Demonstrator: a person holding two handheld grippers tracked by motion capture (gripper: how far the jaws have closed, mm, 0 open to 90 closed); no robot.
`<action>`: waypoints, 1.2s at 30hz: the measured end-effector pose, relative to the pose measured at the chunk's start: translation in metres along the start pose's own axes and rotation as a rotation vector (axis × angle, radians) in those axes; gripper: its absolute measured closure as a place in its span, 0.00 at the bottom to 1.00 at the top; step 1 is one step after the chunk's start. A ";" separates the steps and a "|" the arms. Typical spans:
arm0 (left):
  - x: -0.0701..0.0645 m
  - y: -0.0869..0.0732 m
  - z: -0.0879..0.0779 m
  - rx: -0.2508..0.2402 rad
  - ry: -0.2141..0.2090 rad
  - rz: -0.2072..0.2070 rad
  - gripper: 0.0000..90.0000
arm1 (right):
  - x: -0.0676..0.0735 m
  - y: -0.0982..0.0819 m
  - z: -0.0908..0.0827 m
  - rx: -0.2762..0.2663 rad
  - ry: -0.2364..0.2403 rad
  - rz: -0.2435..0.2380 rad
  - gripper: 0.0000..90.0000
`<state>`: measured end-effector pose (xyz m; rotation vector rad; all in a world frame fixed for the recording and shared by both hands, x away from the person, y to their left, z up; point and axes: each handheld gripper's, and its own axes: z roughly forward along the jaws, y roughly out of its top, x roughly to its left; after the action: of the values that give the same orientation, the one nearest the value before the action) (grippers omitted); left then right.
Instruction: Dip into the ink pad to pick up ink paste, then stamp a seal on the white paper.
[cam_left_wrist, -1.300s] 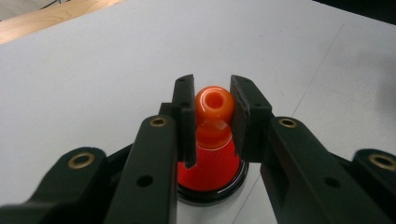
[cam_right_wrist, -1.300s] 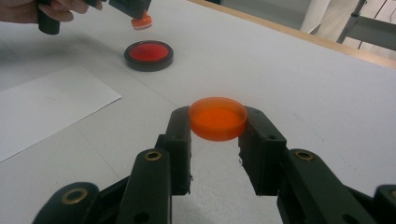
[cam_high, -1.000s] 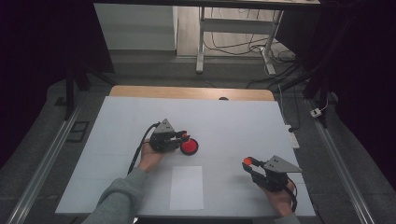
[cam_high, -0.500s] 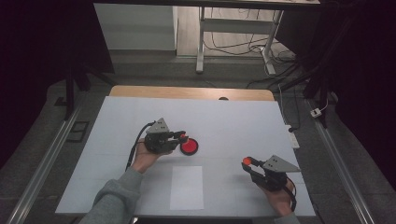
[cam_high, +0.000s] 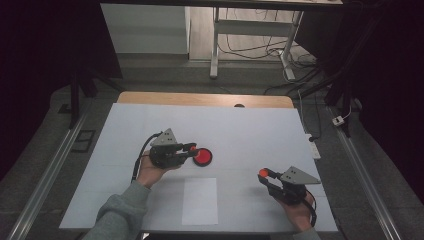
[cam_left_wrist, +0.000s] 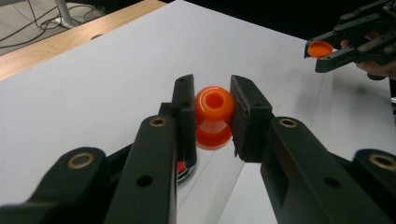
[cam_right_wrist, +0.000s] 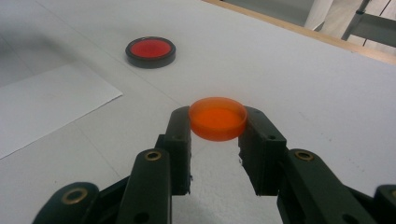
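My left gripper (cam_high: 192, 148) is clamped on an orange spool-shaped piece (cam_left_wrist: 214, 116); in the left gripper view both black jaws press its sides, the hole in its rounded top facing the camera, flared base below. In the high view that gripper sits left of centre on the white table (cam_high: 250, 125), jaws pointing toward the black-rimmed red disc (cam_high: 202, 156), just beside it or over its edge, can't tell if touching. My right gripper (cam_high: 265, 176) is clenched on a shallow orange cap (cam_right_wrist: 218, 118), open side up, held by its rim between both jaws, above the table surface near the front right. In the right gripper view the red disc (cam_right_wrist: 151, 52) lies flat on the table farther off, well apart from the cap. A white paper sheet (cam_high: 200, 200) lies flat near the front edge, between my two hands, touching neither gripper. The left gripper view also catches the right gripper (cam_left_wrist: 314, 52) with the orange cap (cam_left_wrist: 320, 48) at upper right. Wooden table edge (cam_high: 200, 99) at the far side.
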<state>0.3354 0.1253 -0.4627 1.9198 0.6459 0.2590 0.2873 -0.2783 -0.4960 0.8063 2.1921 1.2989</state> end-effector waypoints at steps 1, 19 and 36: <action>0.000 -0.001 -0.001 -0.002 -0.005 -0.005 0.80 | 0.000 0.000 0.000 0.001 0.000 0.000 0.72; -0.006 -0.008 -0.005 0.007 -0.048 -0.010 0.80 | 0.000 -0.001 0.002 0.008 0.002 0.005 0.72; -0.021 -0.015 -0.006 0.019 -0.091 0.007 0.80 | -0.001 -0.001 0.001 0.006 -0.003 0.007 0.72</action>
<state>0.3108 0.1233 -0.4710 1.9408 0.5829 0.1690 0.2883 -0.2791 -0.4974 0.8177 2.1941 1.2941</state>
